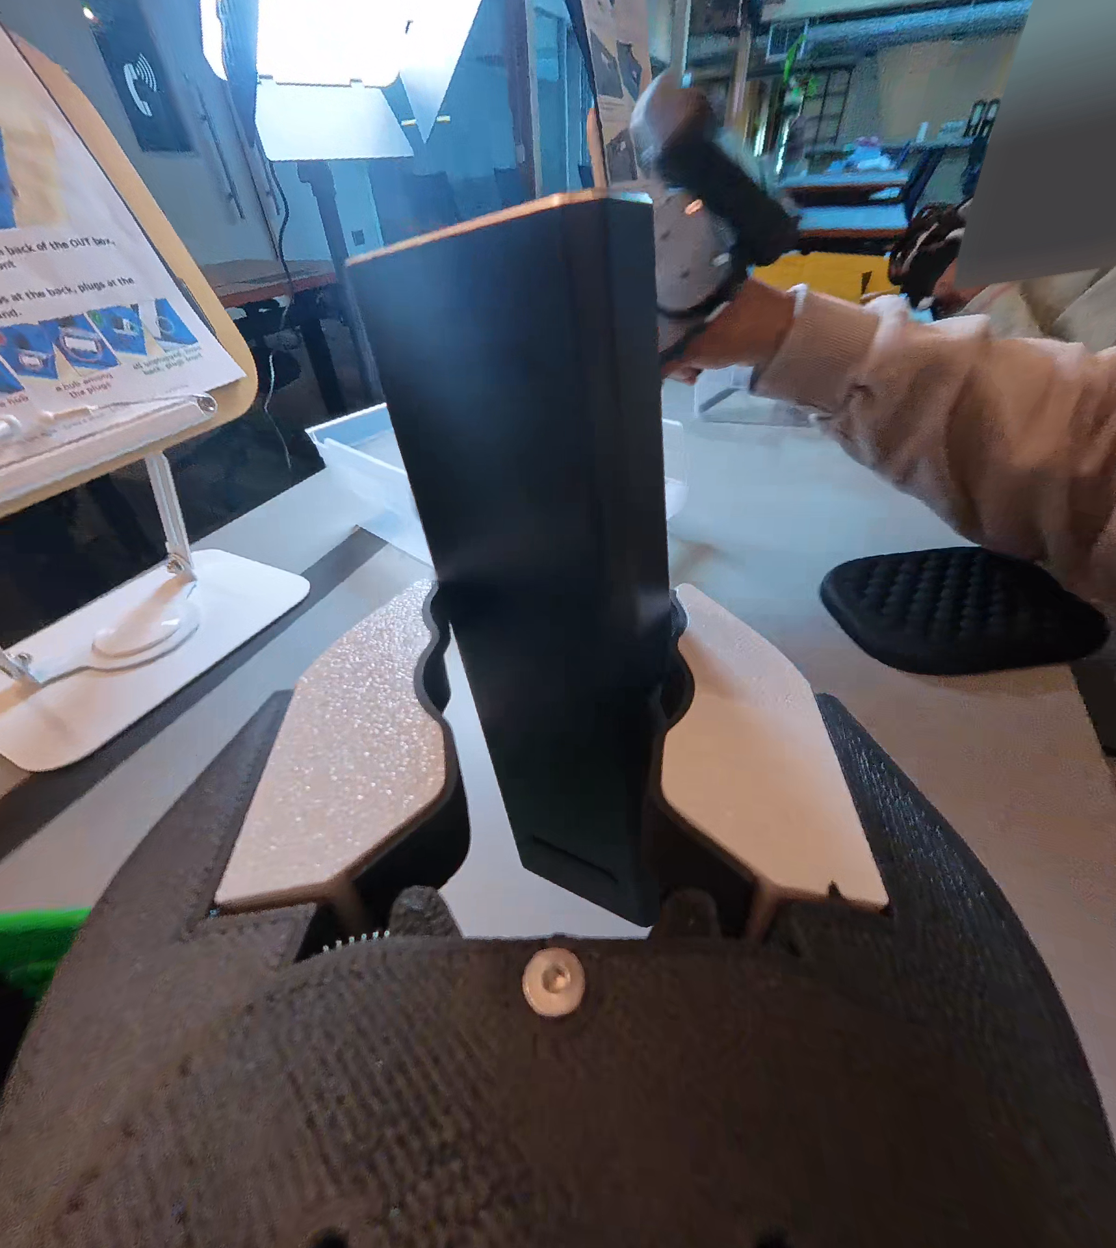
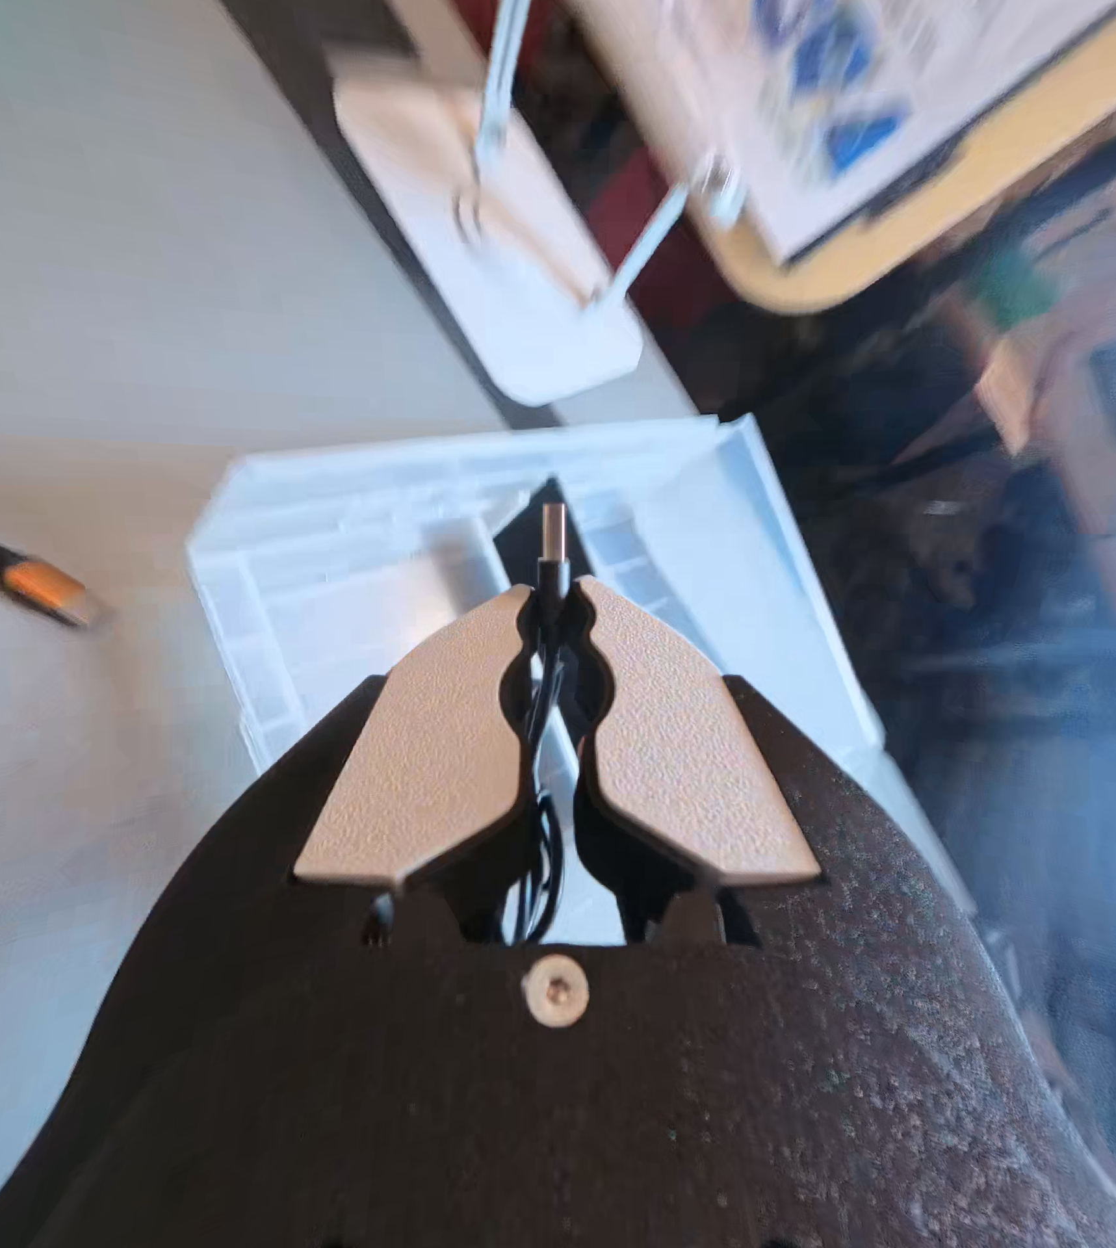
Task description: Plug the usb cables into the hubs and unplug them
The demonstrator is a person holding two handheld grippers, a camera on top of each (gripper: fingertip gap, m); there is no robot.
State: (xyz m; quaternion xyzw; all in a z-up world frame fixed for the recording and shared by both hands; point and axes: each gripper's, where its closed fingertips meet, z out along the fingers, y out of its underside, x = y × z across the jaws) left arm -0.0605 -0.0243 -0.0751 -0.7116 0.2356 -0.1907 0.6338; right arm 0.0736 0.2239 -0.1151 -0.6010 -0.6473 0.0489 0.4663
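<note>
A cluttered workshop lies behind a pale counter [image 1: 778, 513], with a paper sheet on a white stand [image 1: 123, 648] at the left of the left wrist view and a dark pad [image 1: 960, 608] at right under a person's sleeve [image 1: 987, 432]. A white tray [image 2: 778, 513] sits mid-frame in the blurred right wrist view. The left hand-held gripper [image 1: 558, 601] is closed narrowly on a long black hub [image 1: 528, 473], which stands up the centre of its frame, one end down between the fingers. The right hand-held gripper [image 2: 556, 589] is pinched on a black plug [image 2: 553, 540], metal tip poking just past the fingertips toward the tray, its thin cable trailing back between them. An orange-ended cable [image 2: 45, 594] lies on the counter at far left, well apart. The risk, as I judge it: the plug is held only at its tip end, so pushed in off-axis it could pivot or slip; the hub could also twist in the left grip under insertion force.
</note>
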